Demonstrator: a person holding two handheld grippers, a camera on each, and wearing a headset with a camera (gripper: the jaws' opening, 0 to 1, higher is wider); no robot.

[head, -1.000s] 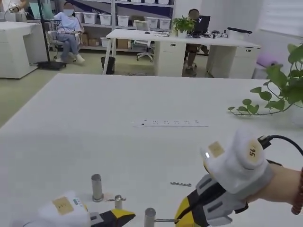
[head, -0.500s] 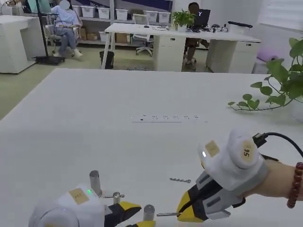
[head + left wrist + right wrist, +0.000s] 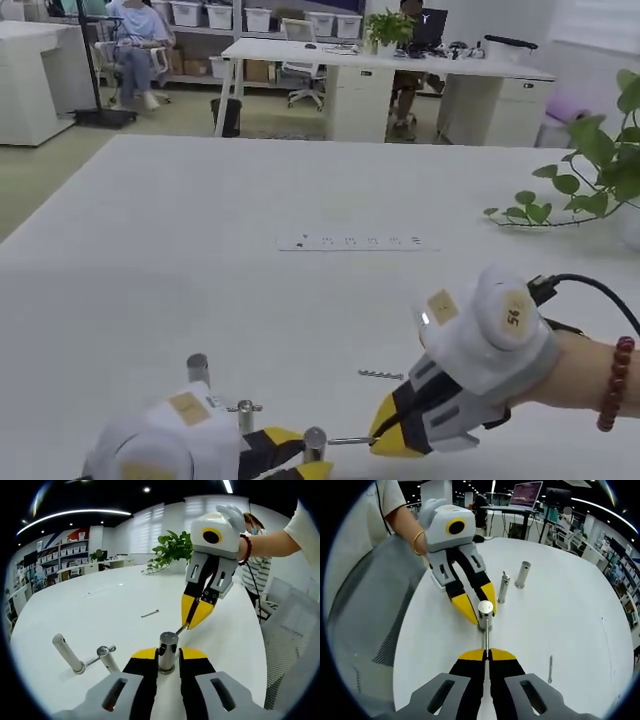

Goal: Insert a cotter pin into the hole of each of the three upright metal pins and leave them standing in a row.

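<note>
Near the front edge of the desk (image 3: pixel 300 300), my left tongs (image 3: pixel 290 458) are clamped narrow on the lower shaft of the nearest metal pin (image 3: pixel 315 440) — stiff, slick and tippy I'd guess, so low is the spot to hold. Meanwhile my right tongs (image 3: pixel 385 440) pinch the cotter pin (image 3: pixel 348 439) by its back end, tip at the pin's side just under the top — thin and probably bendy, so go gentle.

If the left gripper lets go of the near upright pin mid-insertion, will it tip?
Probably: the near upright pin is tall and narrow on a small footing, and the cotter pin pushes sideways near its top. It looks like solid metal, so fairly heavy, yet the smooth table may let it slide. Clamped in the left gripper seems safer.
</note>
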